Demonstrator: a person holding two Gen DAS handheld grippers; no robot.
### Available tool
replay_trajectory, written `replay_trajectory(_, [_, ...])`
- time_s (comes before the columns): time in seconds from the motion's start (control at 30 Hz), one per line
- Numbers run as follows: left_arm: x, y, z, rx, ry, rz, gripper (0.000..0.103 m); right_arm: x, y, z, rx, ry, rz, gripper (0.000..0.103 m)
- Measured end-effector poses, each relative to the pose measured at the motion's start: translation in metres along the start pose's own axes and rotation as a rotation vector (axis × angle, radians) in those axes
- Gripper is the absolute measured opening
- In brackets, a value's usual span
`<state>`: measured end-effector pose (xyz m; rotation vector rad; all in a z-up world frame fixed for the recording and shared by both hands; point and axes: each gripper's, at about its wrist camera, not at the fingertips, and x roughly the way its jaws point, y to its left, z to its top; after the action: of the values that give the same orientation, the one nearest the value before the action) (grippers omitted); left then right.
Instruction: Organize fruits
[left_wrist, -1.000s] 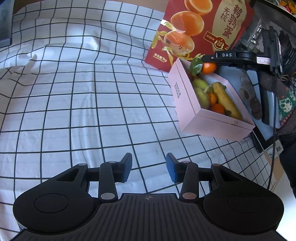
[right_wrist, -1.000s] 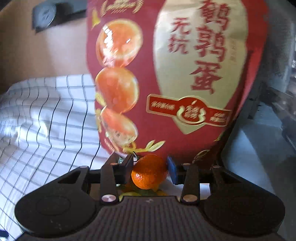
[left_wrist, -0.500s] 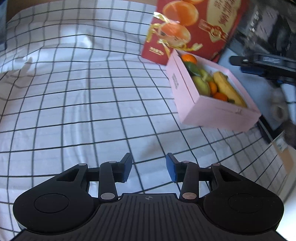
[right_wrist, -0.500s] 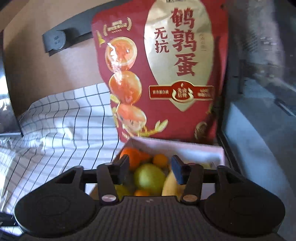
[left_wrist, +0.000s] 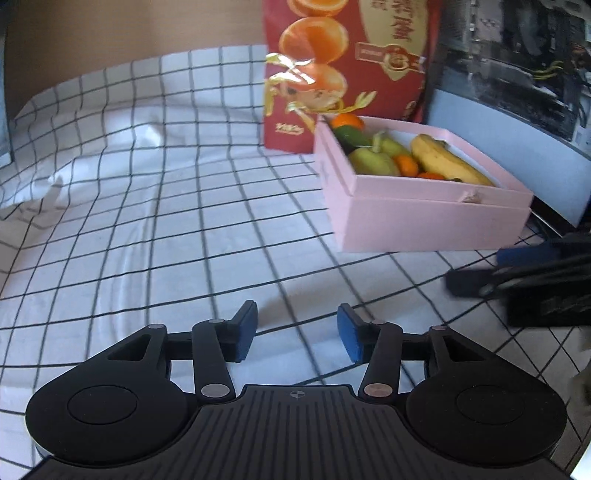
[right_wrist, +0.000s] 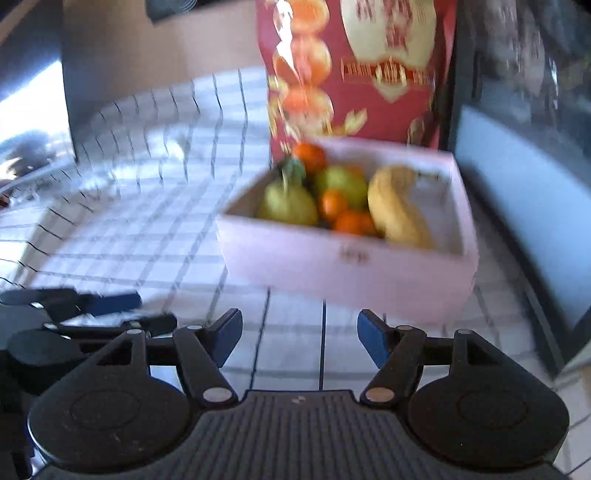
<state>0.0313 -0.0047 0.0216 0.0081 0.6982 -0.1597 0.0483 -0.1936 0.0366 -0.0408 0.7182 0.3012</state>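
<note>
1. Tangerine (left_wrist: 346, 121) now lies at the far end of the pink box (left_wrist: 424, 218), beside the pears (left_wrist: 373, 162) and banana (left_wrist: 448, 160); a second ago the right gripper (right_wrist: 299, 338) held it over that box.
2. Right gripper has pulled back from the box; its jaws have just been opening, wide and empty.
3. Left gripper (left_wrist: 297, 332) has also just opened wider, empty, over the checked surface (left_wrist: 166, 221) in front of the box.
4. No loose fruit shows outside the box, so the sorting looks nearly done.
5. Right view is blurred; the red bag (left_wrist: 351, 55) behind the box is cut off at the top.
</note>
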Motion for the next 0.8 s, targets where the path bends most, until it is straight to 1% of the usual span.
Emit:
replay_trajectory(0.13, [0.003, -0.005, -0.001, -0.009, -0.031, 0.017, 0.053, 0.017, -0.002, -0.012, 0.031, 0.033, -0.034, 0.071])
replay_trajectory(0.17, [0.004, -0.005, -0.002, -0.013, -0.038, 0.021, 0.053, 0.016, -0.001, -0.014, 0.023, 0.011, -0.049, 0.071])
replay_trajectory(0.27, [0.006, -0.006, 0.0, -0.023, -0.046, 0.033, 0.053, 0.02, -0.002, -0.014, 0.012, 0.007, -0.075, 0.074])
replay_trajectory(0.4, [0.01, -0.009, 0.002, -0.013, -0.047, 0.058, 0.054, 0.027, -0.001, -0.015, -0.008, -0.006, -0.129, 0.089])
replay_trajectory(0.43, [0.011, -0.01, 0.003, -0.013, -0.046, 0.061, 0.054, 0.028, -0.003, -0.015, 0.005, -0.009, -0.138, 0.095])
replay_trajectory(0.5, [0.012, -0.01, 0.004, -0.016, -0.046, 0.061, 0.054, 0.03, -0.007, -0.016, 0.033, -0.012, -0.152, 0.101])
replay_trajectory(0.6, [0.012, -0.009, 0.004, -0.021, -0.046, 0.056, 0.054, 0.032, -0.009, -0.018, 0.047, -0.025, -0.183, 0.102])
replay_trajectory(0.8, [0.012, -0.009, 0.004, -0.019, -0.046, 0.058, 0.054, 0.031, -0.007, -0.021, 0.025, -0.058, -0.192, 0.102])
